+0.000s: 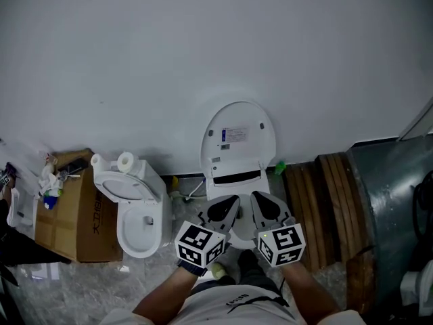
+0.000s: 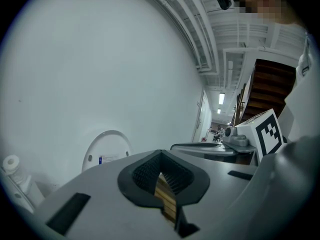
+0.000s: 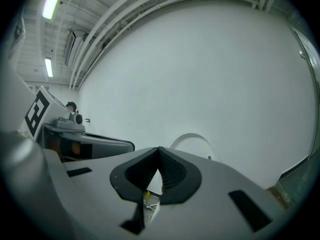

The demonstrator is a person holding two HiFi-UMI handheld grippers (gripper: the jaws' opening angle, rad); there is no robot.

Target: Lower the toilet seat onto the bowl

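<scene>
The white toilet lid and seat [image 1: 238, 137] stand upright against the wall, label facing me. They also show as a white arc in the left gripper view [image 2: 107, 148] and in the right gripper view [image 3: 193, 139]. Both grippers hover side by side just in front of the raised seat, over the bowl, which they mostly hide. My left gripper [image 1: 231, 200] [image 2: 159, 153] is shut with nothing in it. My right gripper [image 1: 258, 196] [image 3: 159, 149] is shut and empty too. Neither touches the seat.
A smaller white toilet [image 1: 137, 217] with two paper rolls stands to the left, beside a cardboard box [image 1: 76, 212]. Wooden slats [image 1: 323, 205] and a grey metal casing [image 1: 389, 208] lie to the right. A bare white wall [image 1: 216, 46] rises behind.
</scene>
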